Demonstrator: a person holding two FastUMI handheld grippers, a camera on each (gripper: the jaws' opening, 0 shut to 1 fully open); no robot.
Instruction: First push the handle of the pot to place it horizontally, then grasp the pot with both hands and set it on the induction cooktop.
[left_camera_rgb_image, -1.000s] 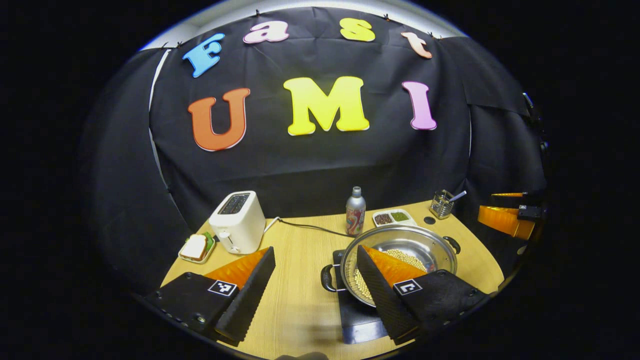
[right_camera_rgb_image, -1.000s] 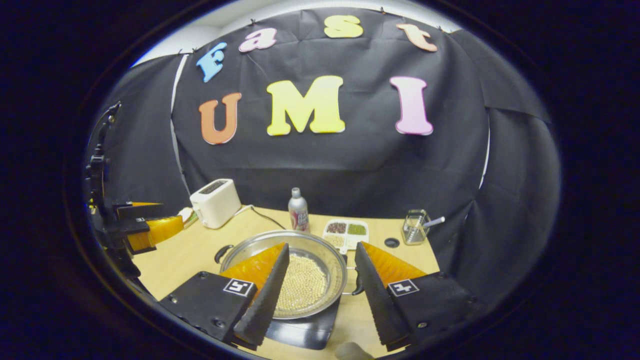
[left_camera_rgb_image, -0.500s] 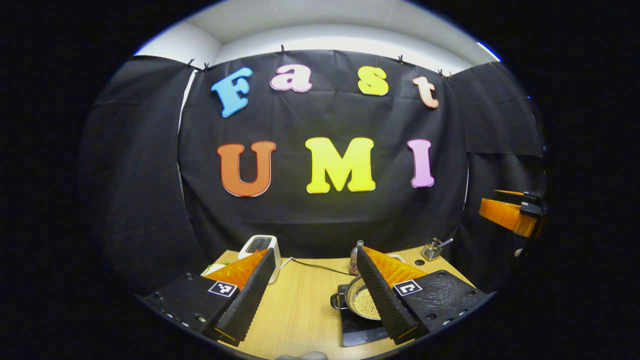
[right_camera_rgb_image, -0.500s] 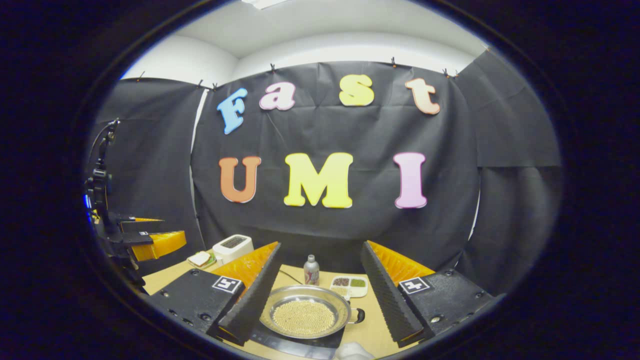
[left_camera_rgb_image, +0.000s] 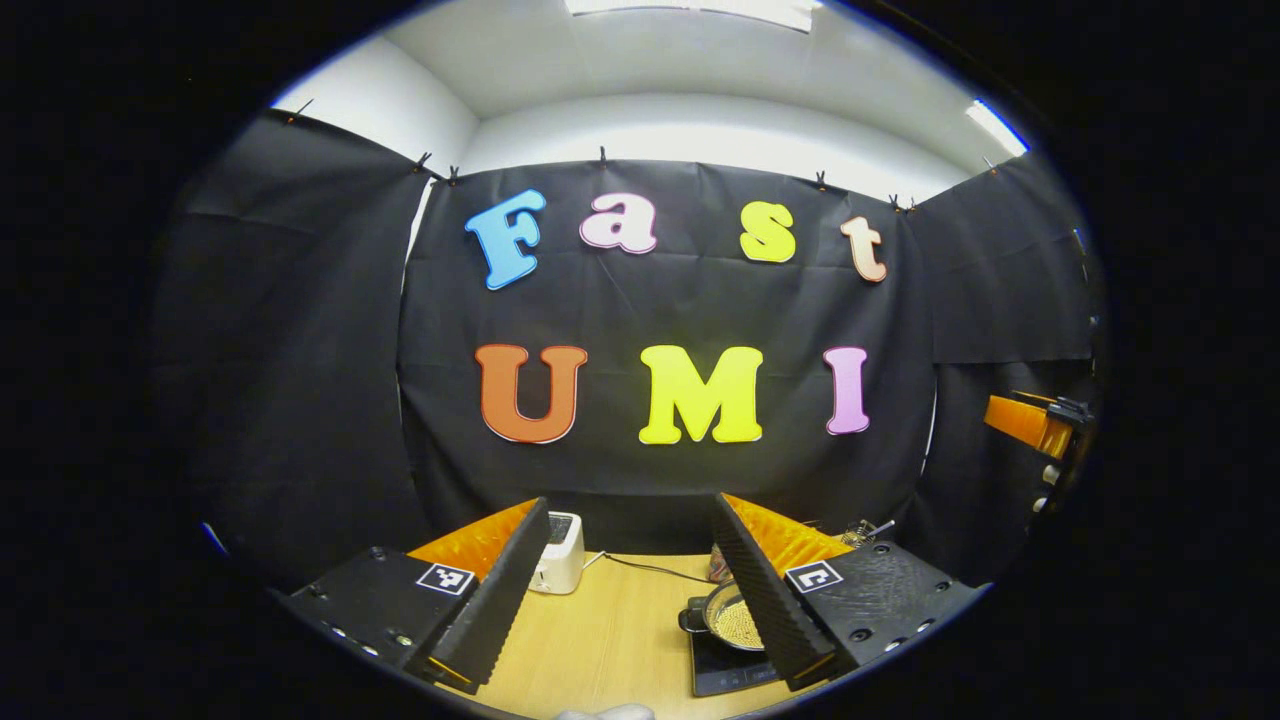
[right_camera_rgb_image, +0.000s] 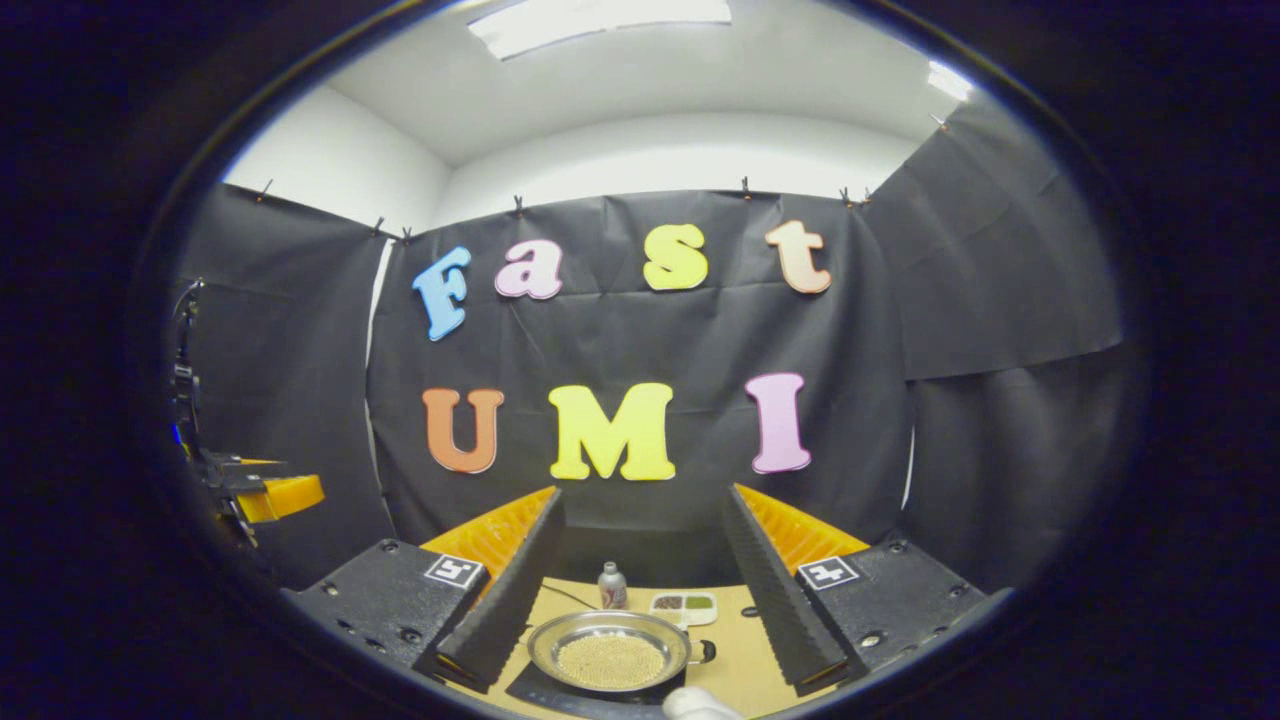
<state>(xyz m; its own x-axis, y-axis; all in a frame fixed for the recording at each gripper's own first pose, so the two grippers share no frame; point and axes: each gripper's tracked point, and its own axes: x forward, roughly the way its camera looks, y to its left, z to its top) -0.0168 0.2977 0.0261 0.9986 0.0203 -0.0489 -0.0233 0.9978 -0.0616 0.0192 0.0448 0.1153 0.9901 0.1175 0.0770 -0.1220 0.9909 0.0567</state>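
Observation:
The steel pot, filled with pale beans, sits on the black induction cooktop far below and ahead, one side handle pointing right. In the left gripper view the pot and cooktop lie low on the right, partly hidden behind a finger. My left gripper is open and holds nothing, well back from the pot. My right gripper is also open and holds nothing. Each gripper also shows far off in the other's view: the right gripper and the left gripper.
On the wooden table a white toaster stands at the back left with its cord running right. A bottle and a white compartment tray stand behind the pot. A utensil holder is at the back right.
Both grippers have drawn back and up from the pot, which now looks small and distant. The pot stays on the cooktop. Both stay open.

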